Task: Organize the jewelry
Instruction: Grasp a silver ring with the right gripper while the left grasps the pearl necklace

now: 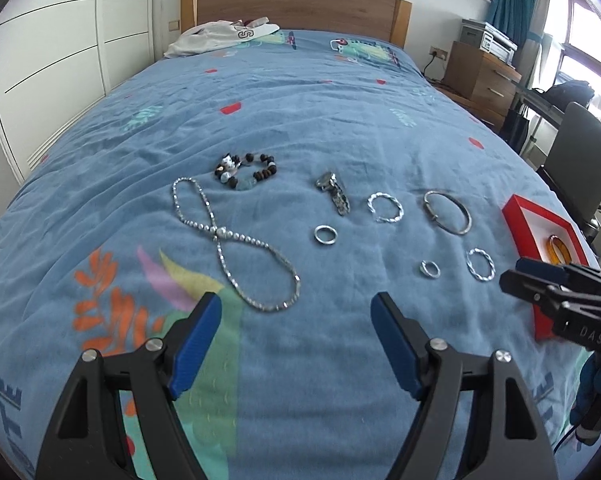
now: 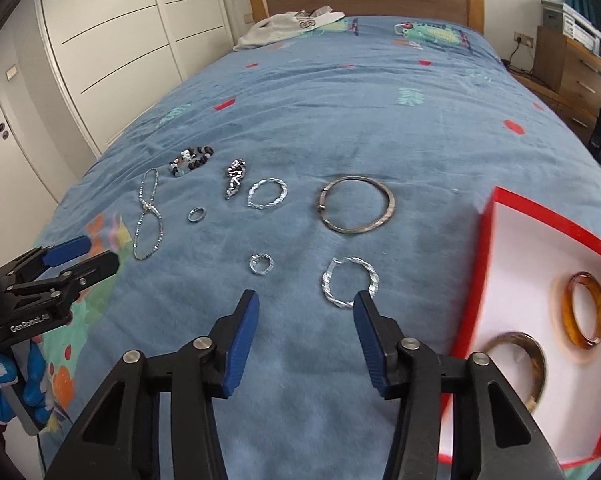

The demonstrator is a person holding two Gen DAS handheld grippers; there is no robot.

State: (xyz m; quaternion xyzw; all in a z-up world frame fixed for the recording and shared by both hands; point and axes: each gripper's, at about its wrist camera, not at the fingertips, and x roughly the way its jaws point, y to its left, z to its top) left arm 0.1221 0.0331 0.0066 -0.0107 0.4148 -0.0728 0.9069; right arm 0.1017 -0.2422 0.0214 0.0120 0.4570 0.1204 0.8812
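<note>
On the blue bedspread (image 1: 300,120), scattered silver jewelry, red box (image 2: 480,280) at right, both grippers' fingers (image 1: 196,344) (image 2: 240,344) spread wide, empty.

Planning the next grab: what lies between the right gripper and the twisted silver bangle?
Only bare blue bedspread; right gripper, twisted silver bangle, right wrist view.

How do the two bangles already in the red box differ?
The amber bangle is translucent orange-brown and lies farther back in the red box. The grey-brown bangle looks duller and paler, lies nearer the camera, and is partly hidden by the right tongs. Both lie flat on the white lining.
</note>
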